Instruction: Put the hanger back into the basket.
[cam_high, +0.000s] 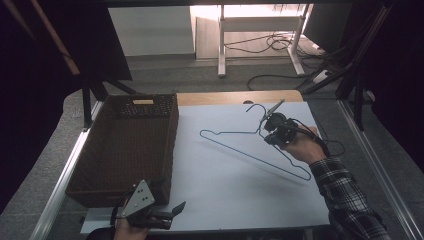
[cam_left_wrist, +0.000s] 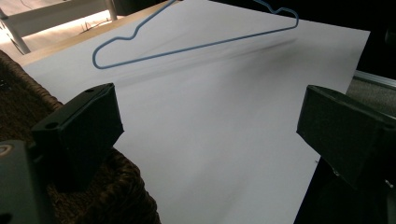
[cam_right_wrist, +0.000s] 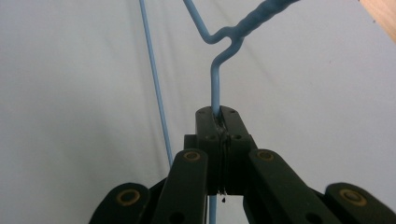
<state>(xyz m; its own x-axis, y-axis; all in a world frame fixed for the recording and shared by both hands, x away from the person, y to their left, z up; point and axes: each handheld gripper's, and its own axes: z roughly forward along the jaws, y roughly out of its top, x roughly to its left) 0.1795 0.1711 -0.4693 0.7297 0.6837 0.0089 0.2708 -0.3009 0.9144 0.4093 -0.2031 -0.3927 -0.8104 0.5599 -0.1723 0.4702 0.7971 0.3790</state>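
Lifting a blue wire hanger (cam_high: 252, 150) off the white sheet (cam_high: 220, 195) looks to be the step in hand, judged from the raised, slanted lie of the wire and the shadow beneath it in the left gripper view. Next, probably carrying it across to the wicker basket (cam_high: 87, 192), taken here as landmark; calls for a firm pinch so the thin wire cannot swivel, enough height to pass over the basket's rim, and a long frame turned to fit inside the walls.

From largest to smallest:

Basket: brown, woven, deep, nothing visible inside, along the sheet's left edge.

Sheet: spread just right of the basket, reaching from the wooden table edge at the far side down to the near side.

Hanger: well to the right of the basket, apart from it, hook on the far side, one long shoulder pointing back toward the basket's far corner, the other running away to the near right.

Right gripper (cam_right_wrist: 219, 116): farthest from the basket, jaws pressed fully together on the hanger wire just below the twisted neck, wire running up out of the pads (cam_right_wrist: 208, 122).

Left gripper (cam_high: 176, 207): just beside the basket's near right corner, jaws standing wide apart, nothing between them, touching nothing.
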